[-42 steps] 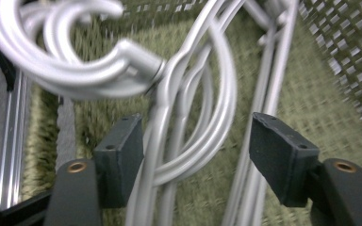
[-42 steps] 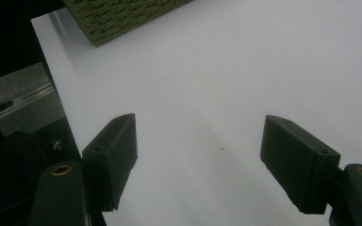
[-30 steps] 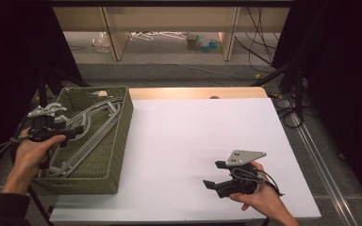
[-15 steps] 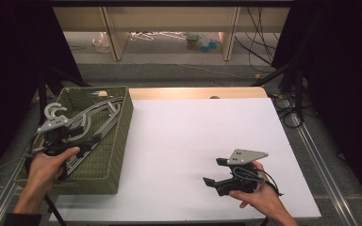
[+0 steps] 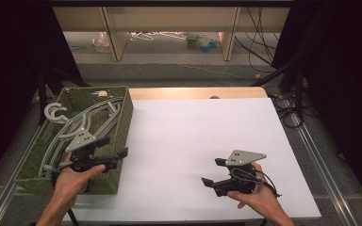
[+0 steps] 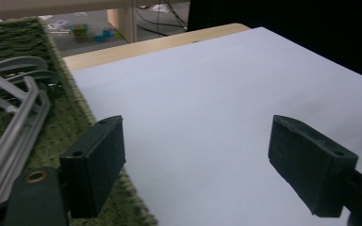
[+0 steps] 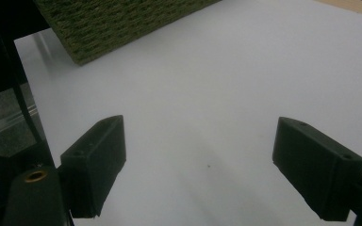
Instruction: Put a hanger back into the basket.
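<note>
Left gripper is hovering over the near right part of the green woven basket, jaws pointing right toward the white table surface. In the left gripper view its jaws are standing wide apart, gripping nothing; one jaw is sitting over the basket's rim, the other over bare white surface.

Grey hangers are lying bundled inside the basket, running from the far end down toward the near left. Their hooks are curling up at the far left corner. The hangers are lying to the left of and beyond the left gripper's jaws, close by but not between them. In the left gripper view the hanger arms are showing left of the left jaw, apart from it.

Right gripper is resting low over the near right part of the table, held in the person's right hand, well apart from the basket. Its jaws are also spread wide and empty, facing across bare white surface toward the basket's near corner.
</note>
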The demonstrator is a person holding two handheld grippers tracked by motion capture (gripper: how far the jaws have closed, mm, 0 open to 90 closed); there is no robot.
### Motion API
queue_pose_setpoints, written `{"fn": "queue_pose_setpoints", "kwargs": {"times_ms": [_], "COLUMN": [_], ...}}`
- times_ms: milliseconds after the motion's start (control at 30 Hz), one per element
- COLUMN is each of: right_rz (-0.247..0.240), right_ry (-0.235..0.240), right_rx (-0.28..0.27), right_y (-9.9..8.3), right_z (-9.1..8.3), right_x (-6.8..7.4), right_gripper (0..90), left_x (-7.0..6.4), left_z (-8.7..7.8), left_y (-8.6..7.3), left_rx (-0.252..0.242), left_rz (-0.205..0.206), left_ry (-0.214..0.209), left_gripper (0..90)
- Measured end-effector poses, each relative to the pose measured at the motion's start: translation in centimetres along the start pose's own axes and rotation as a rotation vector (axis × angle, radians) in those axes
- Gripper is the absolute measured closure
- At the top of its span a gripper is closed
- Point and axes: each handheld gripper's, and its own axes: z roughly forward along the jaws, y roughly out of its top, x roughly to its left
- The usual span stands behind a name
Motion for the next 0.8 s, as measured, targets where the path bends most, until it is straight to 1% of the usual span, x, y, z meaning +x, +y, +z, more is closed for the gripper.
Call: {"fn": "queue_pose_setpoints", "kwargs": {"times_ms": [33, 100, 133, 167, 233, 267, 367, 400, 467, 533, 567, 600, 633, 667, 700, 733, 767, 800], "right_rz": [0.000, 0.003, 0.003, 0.003, 0.000, 0.004, 0.007, 0.007, 0.006, 0.006, 0.006, 0.004, 0.009, 0.010, 0.013, 0.016, 0.018, 0.018], "right_ry": [0.000, -0.003, -0.008, -0.007, -0.009, -0.011, -0.019, -0.019, -0.016, -0.016, -0.013, -0.022, -0.015, -0.023, -0.018, -0.025, -0.024, -0.026], "right_rx": [0.000, -0.002, -0.003, -0.005, -0.013, -0.014, -0.025, -0.030, -0.030, -0.034, -0.033, -0.040, -0.039, -0.044, -0.046, -0.052, -0.055, -0.059], "right_y": [0.0, 0.0, 0.0, -0.1, -0.1, -0.1, -0.2, -0.3, -0.4, -0.6, -0.7, -0.9, -1.0, -1.2, -1.3, -1.5, -1.6, -1.7], "right_z": [0.0, 0.0, 0.0, 0.0, -0.1, -0.2, -0.2, -0.2, -0.3, -0.4, -0.4, -0.5, -0.5, -0.6, -0.7, -0.7, -0.8, -0.8], "right_x": [0.0, 0.0, 0.0, 0.0, 0.0, 0.0, 0.1, 0.1, 0.2, 0.3, 0.4, 0.4, 0.5, 0.6, 0.6, 0.7, 0.8, 0.8], "right_gripper": [18.9, 18.8, 18.8, 18.8, 18.8, 18.8, 18.7, 18.7, 18.5, 18.5, 18.5, 18.4, 18.4, 18.3, 18.3, 18.2, 18.2, 18.2], "left_x": [-0.2, -0.7, -0.9, -1.2, -1.8, -2.2, -3.1, -3.5, -4.0, -4.4, -4.5, -4.7, -4.8, -4.9, -5.0, -5.1, -5.2, -5.5], "left_z": [0.0, 0.1, 0.2, 0.2, 0.3, 0.3, 0.4, 0.5, 0.4, 0.2, 0.1, 0.0, -0.1, -0.2, -0.3, -0.3, -0.5, -0.6], "left_y": [-0.1, -0.3, -0.3, -0.4, -0.7, -0.8, -1.3, -1.5, -1.7, -1.9, -2.1, -2.3, -2.5, -2.7, -3.0, -3.1, -3.3, -3.6], "left_rx": [0.005, -0.002, -0.005, -0.011, -0.016, -0.017, -0.015, -0.016, -0.018, -0.016, -0.023, -0.025, -0.029, -0.036, -0.042, -0.049, -0.051, -0.061], "left_rz": [0.018, 0.008, 0.016, 0.012, 0.032, 0.028, 0.069, 0.065, 0.072, 0.088, 0.112, 0.104, 0.103, 0.110, 0.103, 0.110, 0.125, 0.115], "left_ry": [-0.005, -0.012, -0.017, -0.025, -0.041, -0.043, -0.063, -0.073, -0.081, -0.082, -0.083, -0.082, -0.085, -0.092, -0.090, -0.084, -0.096, -0.099], "left_gripper": [19.2, 19.2, 19.2, 19.2, 19.2, 19.2, 19.2, 19.2, 19.2, 19.2, 19.1, 19.1, 19.2, 19.2, 19.2, 19.2, 19.2, 19.1]}}
